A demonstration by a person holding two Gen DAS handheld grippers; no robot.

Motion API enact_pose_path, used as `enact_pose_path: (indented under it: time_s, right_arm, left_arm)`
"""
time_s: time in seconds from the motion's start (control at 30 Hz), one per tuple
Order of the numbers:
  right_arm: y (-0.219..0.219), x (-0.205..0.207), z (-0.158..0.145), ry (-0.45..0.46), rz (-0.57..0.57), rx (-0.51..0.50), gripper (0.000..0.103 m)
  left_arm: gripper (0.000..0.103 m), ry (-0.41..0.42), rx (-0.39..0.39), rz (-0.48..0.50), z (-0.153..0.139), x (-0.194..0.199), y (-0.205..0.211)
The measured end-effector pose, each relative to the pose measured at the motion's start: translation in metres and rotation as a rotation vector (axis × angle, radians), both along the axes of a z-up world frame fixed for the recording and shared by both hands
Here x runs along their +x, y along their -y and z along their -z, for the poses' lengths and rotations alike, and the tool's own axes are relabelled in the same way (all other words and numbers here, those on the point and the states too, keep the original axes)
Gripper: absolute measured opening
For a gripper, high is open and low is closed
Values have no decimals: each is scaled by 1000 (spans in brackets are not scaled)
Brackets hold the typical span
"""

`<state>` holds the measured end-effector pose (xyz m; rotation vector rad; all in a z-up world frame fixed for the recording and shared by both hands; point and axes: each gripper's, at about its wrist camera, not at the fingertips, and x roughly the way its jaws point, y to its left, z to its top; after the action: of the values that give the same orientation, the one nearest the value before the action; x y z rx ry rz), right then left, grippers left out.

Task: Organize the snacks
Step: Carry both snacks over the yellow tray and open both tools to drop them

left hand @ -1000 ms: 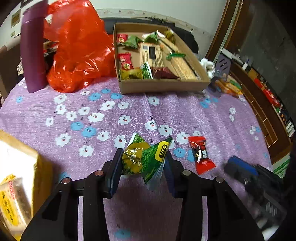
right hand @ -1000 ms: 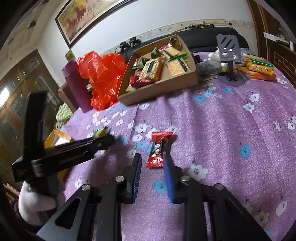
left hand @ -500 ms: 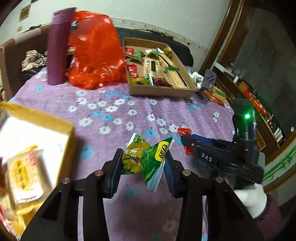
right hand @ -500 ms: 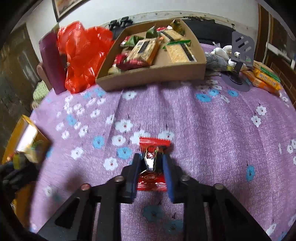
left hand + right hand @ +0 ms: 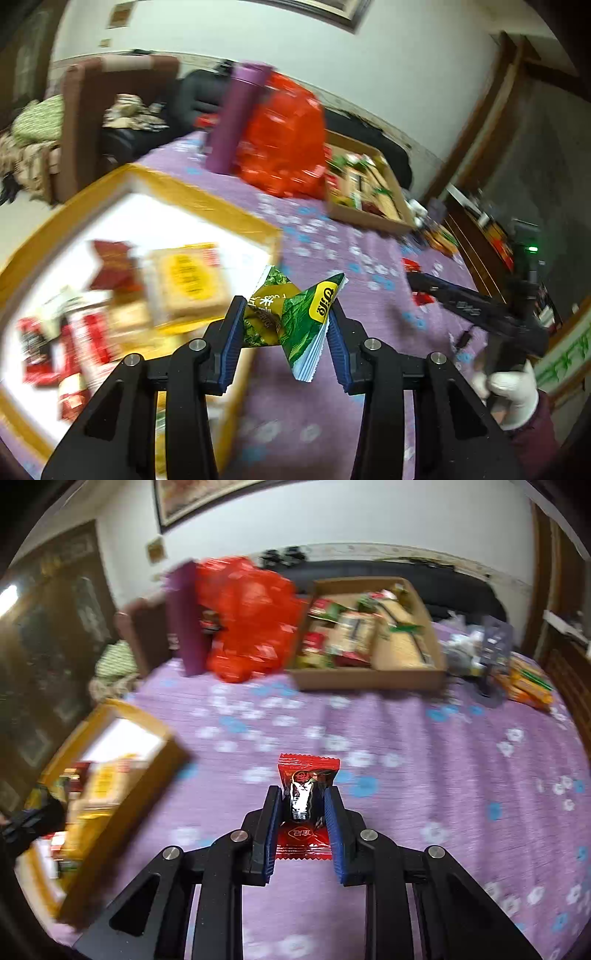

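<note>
Left gripper [image 5: 284, 325]: clamped on crinkled green foil snack packet [image 5: 295, 317], now beside yellow cardboard box [image 5: 207, 206]. Right gripper [image 5: 301, 805]: clamped on red candy wrapper [image 5: 306, 775], newly lifted.

Yellow box [image 5: 207, 206] contents motion-blurred, unreadable; its lower edge cut off by frame & left gripper's arms.

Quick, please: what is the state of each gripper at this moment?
Left gripper: closed on the green snack packet.
Right gripper: closed on the red snack packet.
</note>
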<state>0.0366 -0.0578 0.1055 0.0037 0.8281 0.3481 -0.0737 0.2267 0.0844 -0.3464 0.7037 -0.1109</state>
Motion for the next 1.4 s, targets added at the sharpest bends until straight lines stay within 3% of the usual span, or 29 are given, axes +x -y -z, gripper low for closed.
enact_pose_path:
  time_s: [0.3,0.53,0.67,0.9,1.1,1.2,1.3,1.4]
  right_arm:
    - [-85,-47,-26,-42,-229,134,24]
    - [-154,-64,-12,-98,-338,117,24]
    - [-187,-64,3,-144,-374,106,24]
    - [-218,-66,16,-180,-417,142,29]
    - [-205,-80,3,-115,-402,158,40]
    - [-188,-88,-2,-89,-380,164,43]
    - [-165,-102,-4,-56,-356,161,44]
    - [-143,-113,-5,-19,-317,155,52]
  left_arm:
    - [40,5,38,-189,10,-38,-67]
    - [42,-46,39,-282,31,-45,-103]
    - [47,-47,-14,-283,37,-53,-117]
    - [55,-14,-19,-265,27,-62,-116]
    - [59,35,52,-269,10,-73,-101]
    - [61,60,128,-284,0,-77,-86]
    - [79,87,226,-330,-10,-84,-66]
    - [83,153,332,-364,-21,-92,-43]
